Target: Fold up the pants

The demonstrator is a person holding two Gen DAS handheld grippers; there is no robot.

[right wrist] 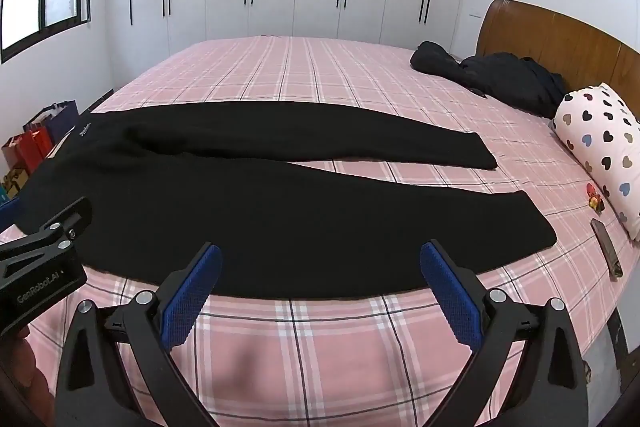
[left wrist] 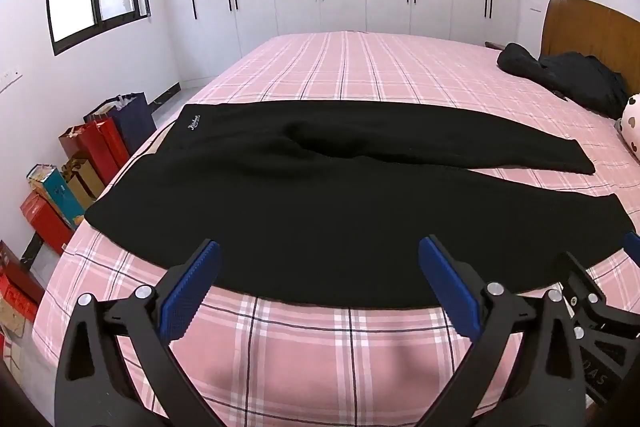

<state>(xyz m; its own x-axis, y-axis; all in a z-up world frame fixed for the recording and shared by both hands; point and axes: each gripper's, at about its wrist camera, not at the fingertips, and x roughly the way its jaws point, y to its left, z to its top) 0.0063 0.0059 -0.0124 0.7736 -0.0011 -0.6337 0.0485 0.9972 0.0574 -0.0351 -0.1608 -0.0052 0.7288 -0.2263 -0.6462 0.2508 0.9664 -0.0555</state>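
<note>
Lying flat and unfolded just ahead of both wide-spread, empty tools, the black pants [left wrist: 320, 211] stretch across the pink plaid bed [left wrist: 320, 355], waistband off to the left gripper's [left wrist: 320, 283] left, leg ends beyond the right gripper [right wrist: 320, 283]; by my reading no fold is made yet. Gift bags [left wrist: 100, 143] stand far left on the floor, contents hidden.

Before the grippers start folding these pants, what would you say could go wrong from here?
1. The pants have their waistband at the bed's left edge; pulling that way could slide them off.
2. Both the left gripper and right gripper are open side by side; they may collide.
3. The phone lies just past the near leg's cuff.
</note>
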